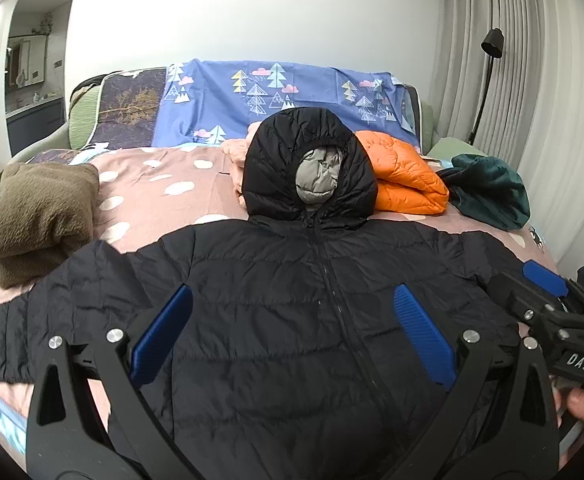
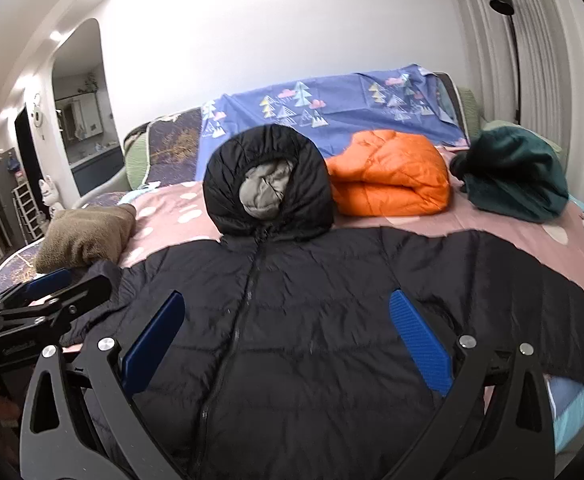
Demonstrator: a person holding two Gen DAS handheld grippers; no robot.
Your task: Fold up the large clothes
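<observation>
A black hooded puffer jacket (image 1: 276, 300) lies spread flat, front up and zipped, on the pink dotted bed sheet (image 1: 164, 184), sleeves out to both sides and hood (image 1: 308, 160) toward the far side. It also shows in the right wrist view (image 2: 332, 320). My left gripper (image 1: 292, 328) is open and empty, held above the jacket's chest. My right gripper (image 2: 288, 336) is open and empty, above the jacket's front. Each gripper shows at the edge of the other's view: the right one (image 1: 548, 292) and the left one (image 2: 52, 292).
A folded orange puffer jacket (image 1: 404, 176) and a dark green garment (image 1: 492, 192) lie at the far right of the bed. A brown fleece bundle (image 1: 40, 216) lies at the left. A blue tree-print sheet (image 1: 276, 96) covers the headboard. A floor lamp (image 1: 488, 76) and curtains stand at the right.
</observation>
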